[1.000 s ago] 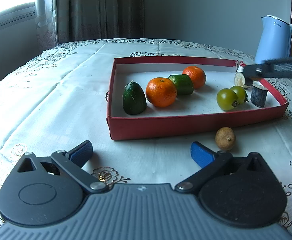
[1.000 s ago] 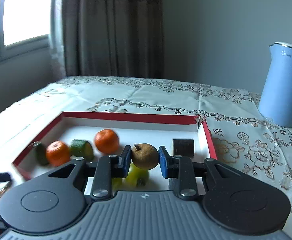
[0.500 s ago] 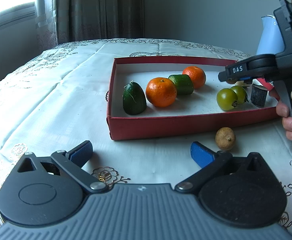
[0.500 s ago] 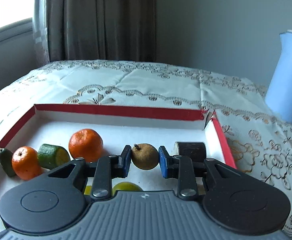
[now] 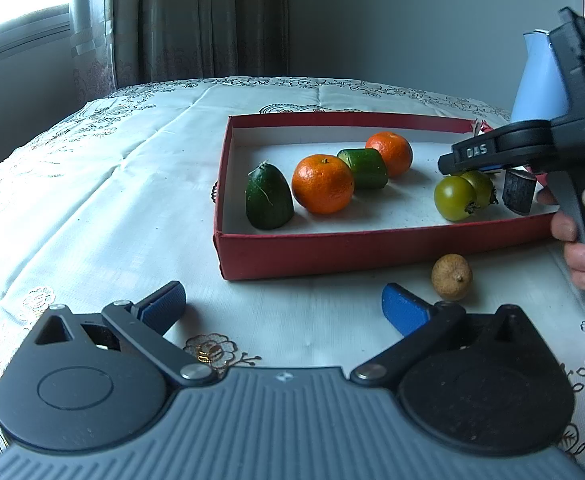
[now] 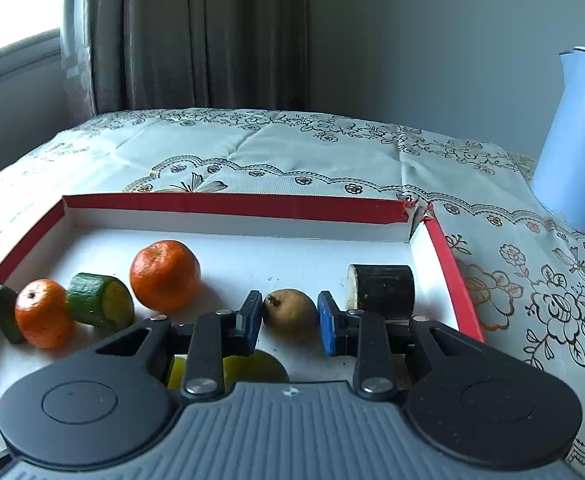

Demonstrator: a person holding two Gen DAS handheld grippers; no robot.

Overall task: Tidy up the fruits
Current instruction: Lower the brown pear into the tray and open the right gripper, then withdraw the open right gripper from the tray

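R gripper (image 6: pixel 290 315), clamped on small brown fruit (image 6: pixel 290 314), has moved since 1 s ago: fwd and down over red box (image 5: pixel 356 250), fruit now low over the white floor, near dark cylinder piece (image 6: pixel 382 290). In L-wrist view it came further in from the right, hand (image 5: pixel 580 236) now showing at box's right end.

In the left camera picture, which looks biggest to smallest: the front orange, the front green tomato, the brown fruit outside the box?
1. Front orange
2. Front green tomato
3. Brown fruit, smallest though nearest the camera
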